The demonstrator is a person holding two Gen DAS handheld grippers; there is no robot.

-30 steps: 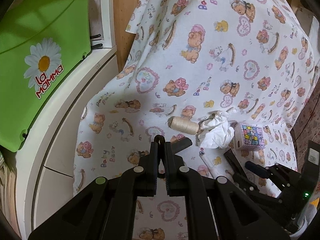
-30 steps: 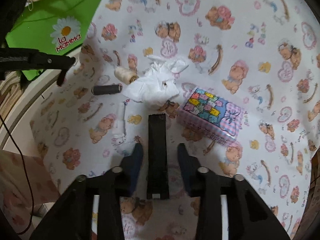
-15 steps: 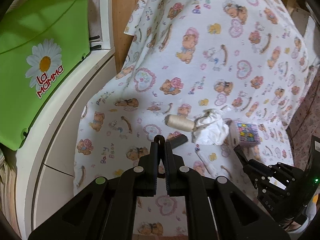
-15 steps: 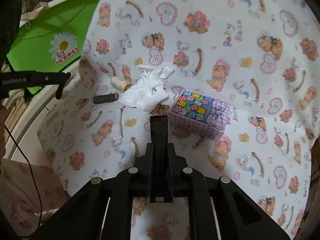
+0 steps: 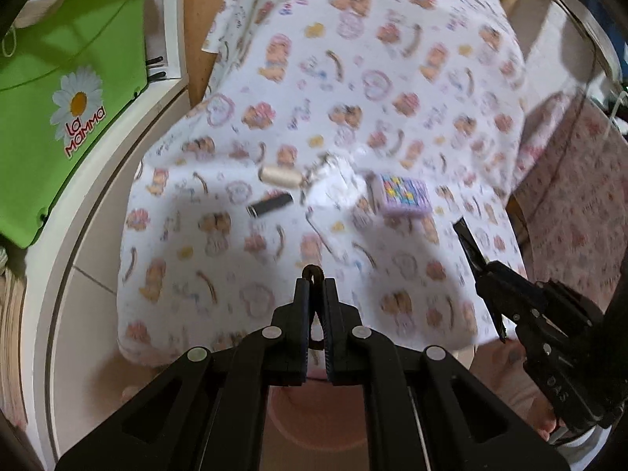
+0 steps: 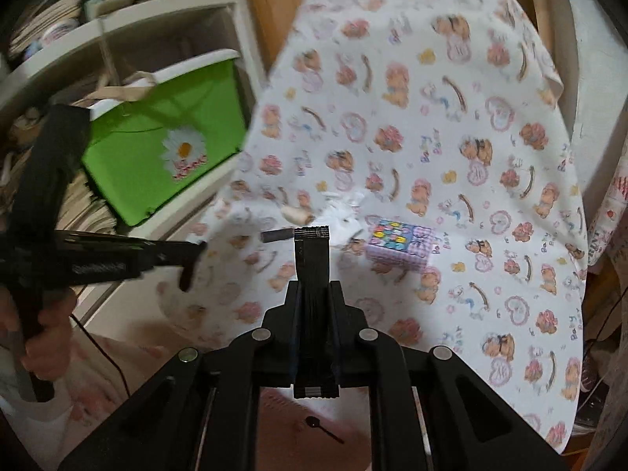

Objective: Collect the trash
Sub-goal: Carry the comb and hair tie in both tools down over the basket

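My right gripper (image 6: 314, 290) is shut on a flat black wrapper (image 6: 312, 251) that sticks out past its fingertips, lifted off the table; it shows from the side in the left wrist view (image 5: 469, 241). My left gripper (image 5: 313, 286) is shut, with a small dark loop (image 5: 313, 272) pinched at its tips. On the bear-print tablecloth (image 5: 392, 98) lie a crumpled white tissue (image 5: 333, 182), a cream thread spool (image 5: 278, 176), a dark tube (image 5: 270, 205) and a small colourful box (image 5: 404, 196).
A green "La Mamma" bin (image 5: 59, 90) sits on white shelving (image 5: 98, 180) left of the table. A thin white stick (image 5: 320, 233) lies near the tissue. A pink patterned cloth (image 5: 569, 212) hangs at the right. A pink surface (image 6: 298, 424) lies below the grippers.
My right gripper closed on the black wrapper and lifted it back from the table. Both grippers pulled away toward the table's near edge; the left stayed shut.
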